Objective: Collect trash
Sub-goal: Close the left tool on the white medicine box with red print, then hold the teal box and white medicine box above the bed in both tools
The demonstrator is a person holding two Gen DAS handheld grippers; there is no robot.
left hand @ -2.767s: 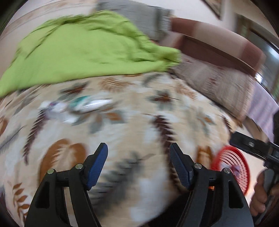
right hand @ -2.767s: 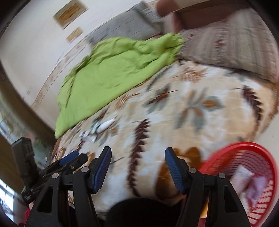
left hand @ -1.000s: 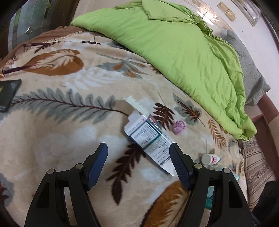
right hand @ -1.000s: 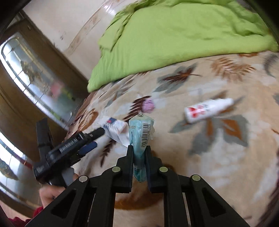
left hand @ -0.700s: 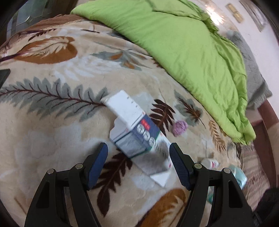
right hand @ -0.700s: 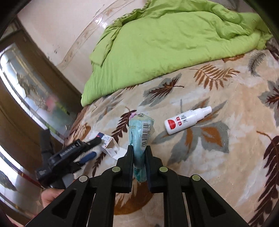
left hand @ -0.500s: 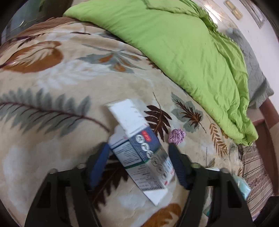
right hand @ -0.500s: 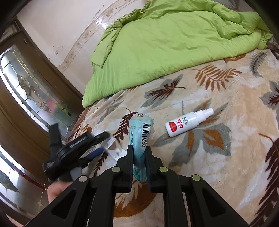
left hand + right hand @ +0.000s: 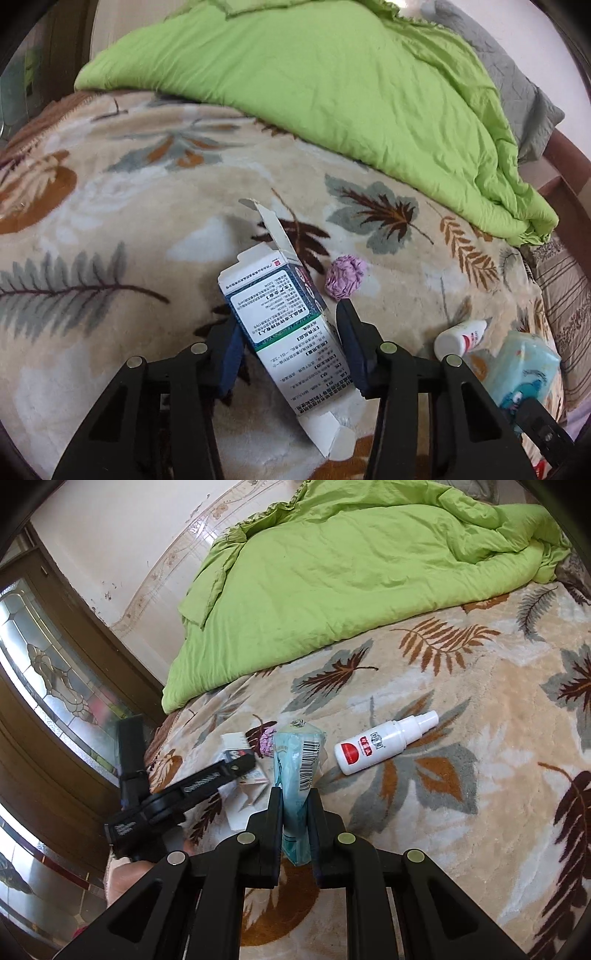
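1. Left gripper (image 9: 288, 336): its jaws have just been closing, and a flattened cardboard box (image 9: 284, 325) stands between them. The left pad meets the box edge; the right pad sits at the other edge with at most a sliver of gap. I judge the pinch to be forming, not yet firm.
2. Governing relation: the box lies on the bed blanket (image 9: 110, 229) with its long axis running from upper left, where an open flap stands up, to lower right, towards the camera. The jaws close across its short width near mid-length, so the axis is crosswise to the closing line. That suits a grasp, though the tilt could let the box twist.
3. Right gripper (image 9: 295, 808): pressed onto a pale blue packet (image 9: 299, 760), held upright and clear of the blanket.
4. Other trash on the bed: a crumpled purple wad (image 9: 345, 277) just beyond the left gripper's right jaw tip, and a white spray bottle (image 9: 384, 742) lying on its side, nearer the right gripper.
5. A green quilt (image 9: 332, 74) covers the far side of the bed.
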